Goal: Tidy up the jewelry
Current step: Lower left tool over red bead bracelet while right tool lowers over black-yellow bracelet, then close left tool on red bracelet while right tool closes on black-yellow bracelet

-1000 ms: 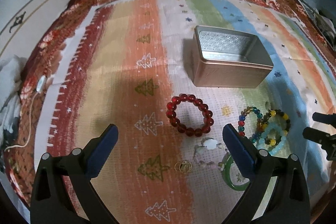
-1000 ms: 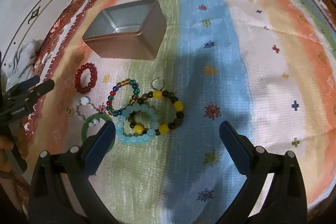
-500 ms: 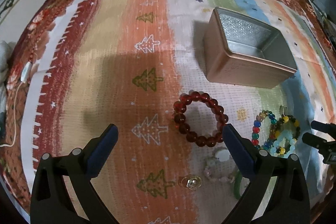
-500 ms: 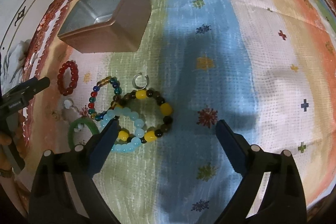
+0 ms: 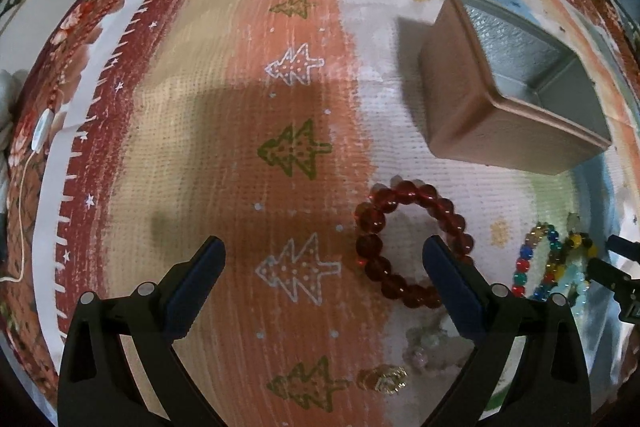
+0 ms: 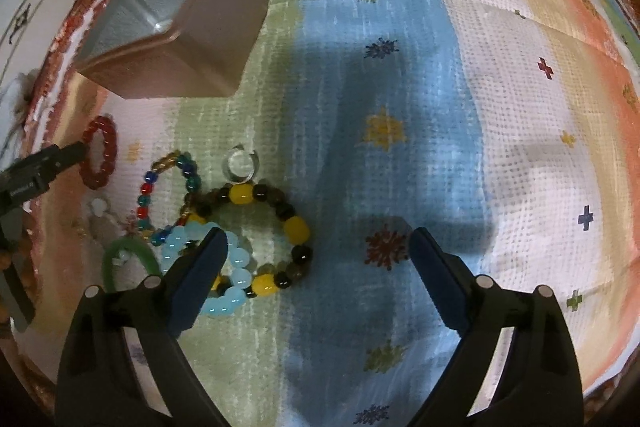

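So both grippers are spread wide and holding nothing: left gripper (image 5: 323, 263) low over the striped cloth (image 5: 224, 131), right gripper (image 6: 316, 257) too. Nearest on the right sit one gold charm (image 5: 385, 379) and one green bangle (image 6: 127, 257). Then four bead bracelets: red (image 5: 408, 241), multicolour (image 6: 170, 197), pale blue (image 6: 228, 273), yellow-and-dark (image 6: 276, 231). One clear ring (image 6: 241, 167) lies beyond them, and farthest back there's one open metal box (image 5: 516, 95).

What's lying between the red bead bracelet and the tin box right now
Nothing: in the left wrist view only bare cloth separates the red bead bracelet from the tin box. The right wrist view shows the same bare gap.
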`<state>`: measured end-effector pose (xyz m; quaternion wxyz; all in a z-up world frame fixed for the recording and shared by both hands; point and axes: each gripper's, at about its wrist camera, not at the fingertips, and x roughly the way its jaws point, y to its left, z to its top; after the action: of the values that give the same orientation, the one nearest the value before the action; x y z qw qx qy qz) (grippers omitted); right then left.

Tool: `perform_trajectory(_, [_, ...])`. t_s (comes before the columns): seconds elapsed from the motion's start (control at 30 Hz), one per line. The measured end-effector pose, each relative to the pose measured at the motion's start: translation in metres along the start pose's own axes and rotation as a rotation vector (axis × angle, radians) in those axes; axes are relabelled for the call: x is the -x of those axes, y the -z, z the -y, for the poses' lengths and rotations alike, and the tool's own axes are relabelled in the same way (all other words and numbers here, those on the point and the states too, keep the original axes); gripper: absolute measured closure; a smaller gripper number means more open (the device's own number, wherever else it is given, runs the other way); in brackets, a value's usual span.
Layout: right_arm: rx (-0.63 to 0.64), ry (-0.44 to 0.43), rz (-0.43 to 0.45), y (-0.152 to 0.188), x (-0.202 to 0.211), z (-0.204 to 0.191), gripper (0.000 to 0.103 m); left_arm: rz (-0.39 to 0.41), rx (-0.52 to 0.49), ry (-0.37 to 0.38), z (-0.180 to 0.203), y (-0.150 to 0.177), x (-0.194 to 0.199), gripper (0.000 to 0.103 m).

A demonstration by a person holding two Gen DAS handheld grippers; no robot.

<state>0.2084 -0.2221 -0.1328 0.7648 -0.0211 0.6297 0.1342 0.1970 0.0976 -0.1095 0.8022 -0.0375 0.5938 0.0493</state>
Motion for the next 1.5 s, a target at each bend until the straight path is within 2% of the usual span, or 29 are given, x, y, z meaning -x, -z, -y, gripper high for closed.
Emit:
perform_trajectory(0.1, [0.015, 0.028, -0.002, -0.004, -0.004, -0.005, 0.016, -0.01, -0.028, -0.008, 0.004, -0.001, -0.005, 0.016])
perform_trajectory(0.33, [0.059, 0.096, 0.005, -0.014, -0.012, -0.016, 0.023, -0.011, -0.064, -0.044, 0.01, -0.001, -0.01, 0.017])
perform_trajectory(0.47, [0.084, 0.122, 0.024, -0.019, -0.01, -0.024, 0.038, -0.011, -0.08, -0.038, 0.013, 0.0, -0.01, 0.022])
perform_trajectory(0.63, [0.105, 0.128, 0.025, -0.017, -0.006, -0.032, 0.05, -0.008, -0.107, -0.026, 0.02, 0.002, -0.007, 0.036])
perform_trajectory(0.7, [0.111, 0.127, 0.025, -0.015, -0.002, -0.035, 0.061, -0.007, -0.114, -0.016, 0.02, 0.002, -0.006, 0.041])
perform_trajectory(0.8, [0.105, 0.117, 0.022, -0.015, 0.001, -0.033, 0.068, -0.006, -0.127, -0.006, 0.022, 0.002, -0.005, 0.047])
perform_trajectory(0.9, [0.098, 0.1, 0.02, -0.017, 0.005, -0.032, 0.078, -0.006, -0.142, -0.003, 0.026, 0.004, -0.004, 0.058])
perform_trajectory(0.97, [0.099, 0.088, 0.019, -0.015, 0.006, -0.026, 0.081, -0.007, -0.149, 0.0, 0.028, 0.004, -0.003, 0.068])
perform_trajectory(1.0, [0.098, 0.083, 0.019, -0.015, 0.006, -0.022, 0.083, -0.008, -0.152, 0.0, 0.028, 0.005, -0.002, 0.082])
perform_trajectory(1.07, [0.091, 0.076, 0.023, -0.013, 0.008, -0.017, 0.089, -0.011, -0.15, 0.012, 0.027, 0.004, -0.002, 0.088])
perform_trajectory(1.27, [0.086, 0.023, 0.05, -0.012, 0.022, -0.01, 0.09, 0.002, -0.142, 0.044, 0.027, 0.001, 0.006, 0.09])
perform_trajectory(1.43, [0.12, 0.01, 0.088, -0.011, 0.036, -0.024, 0.09, 0.037, -0.139, 0.08, 0.031, 0.0, 0.02, 0.09])
perform_trajectory(1.5, [0.13, 0.002, 0.102, -0.012, 0.03, -0.032, 0.09, 0.049, -0.143, 0.091, 0.032, -0.002, 0.025, 0.09])
